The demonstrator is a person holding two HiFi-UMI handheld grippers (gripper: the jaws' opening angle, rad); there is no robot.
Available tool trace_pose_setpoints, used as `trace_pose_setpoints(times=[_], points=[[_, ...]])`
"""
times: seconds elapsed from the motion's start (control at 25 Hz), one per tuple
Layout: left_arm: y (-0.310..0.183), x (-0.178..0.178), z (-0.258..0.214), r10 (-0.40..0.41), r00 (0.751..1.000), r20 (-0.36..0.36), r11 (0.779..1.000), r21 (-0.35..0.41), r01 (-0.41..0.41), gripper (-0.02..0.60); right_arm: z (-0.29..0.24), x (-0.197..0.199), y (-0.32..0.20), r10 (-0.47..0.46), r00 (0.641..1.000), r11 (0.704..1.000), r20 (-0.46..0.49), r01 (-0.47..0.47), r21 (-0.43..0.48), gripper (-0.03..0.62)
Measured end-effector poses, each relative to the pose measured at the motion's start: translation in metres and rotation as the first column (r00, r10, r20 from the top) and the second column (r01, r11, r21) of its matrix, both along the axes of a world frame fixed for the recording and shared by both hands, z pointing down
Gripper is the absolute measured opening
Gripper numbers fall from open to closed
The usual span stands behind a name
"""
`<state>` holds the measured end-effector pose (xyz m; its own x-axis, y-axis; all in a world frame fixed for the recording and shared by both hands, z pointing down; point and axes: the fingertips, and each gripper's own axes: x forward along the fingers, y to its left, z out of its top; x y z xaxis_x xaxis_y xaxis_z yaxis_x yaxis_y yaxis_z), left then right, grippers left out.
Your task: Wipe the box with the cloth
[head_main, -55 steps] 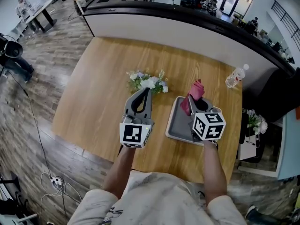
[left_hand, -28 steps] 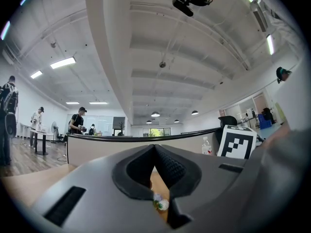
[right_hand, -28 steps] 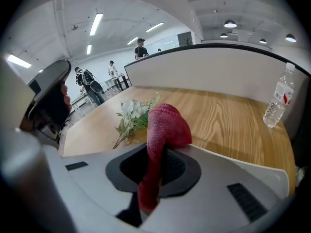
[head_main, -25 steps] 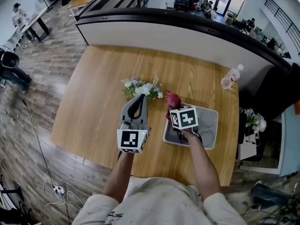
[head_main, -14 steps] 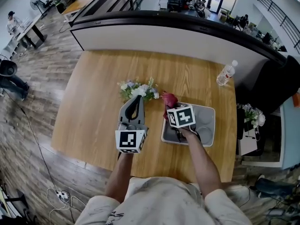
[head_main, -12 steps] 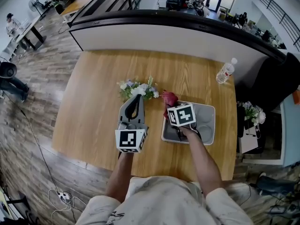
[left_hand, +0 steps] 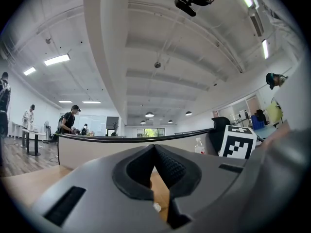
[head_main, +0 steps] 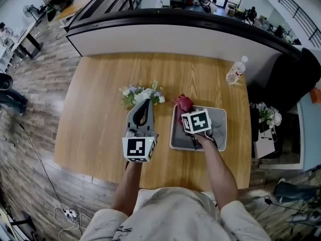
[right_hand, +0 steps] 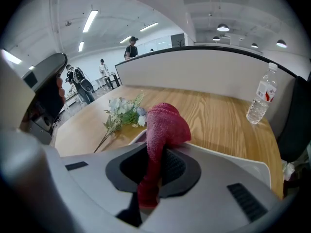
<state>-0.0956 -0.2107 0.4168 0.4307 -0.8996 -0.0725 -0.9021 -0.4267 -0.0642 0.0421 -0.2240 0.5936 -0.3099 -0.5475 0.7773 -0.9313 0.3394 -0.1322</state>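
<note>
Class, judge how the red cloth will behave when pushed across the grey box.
Probably floppy: the red cloth folds over above the right tongs pinching it. Likely light; its knit looks grippy. It may bunch when pushed across the grey box.

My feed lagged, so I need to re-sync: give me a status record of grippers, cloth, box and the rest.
box: grey, shallow, on table
cloth: red, over box's far-left corner
right gripper: shut on cloth
left gripper: shut, empty, left of box
flowers: lying beyond left gripper
bottle: upright, table's far right
</note>
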Motion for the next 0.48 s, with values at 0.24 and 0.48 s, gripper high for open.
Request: trace_pose_setpoints(times=[0.24, 0.48], points=[[0.0, 0.009, 0.003, 0.022, 1.0, 0.002, 1.0, -0.009, -0.022, 0.014, 0.0, 0.019, 0.003, 0.036, 0.999, 0.999, -0.019, -0.036, -0.001, 0.063], [0.001, 0.018, 0.005, 0.046, 0.999, 0.0, 0.999, -0.012, -0.046, 0.014, 0.0, 0.038, 0.006, 0.069, 0.997, 0.998, -0.024, -0.069, -0.002, 0.063]])
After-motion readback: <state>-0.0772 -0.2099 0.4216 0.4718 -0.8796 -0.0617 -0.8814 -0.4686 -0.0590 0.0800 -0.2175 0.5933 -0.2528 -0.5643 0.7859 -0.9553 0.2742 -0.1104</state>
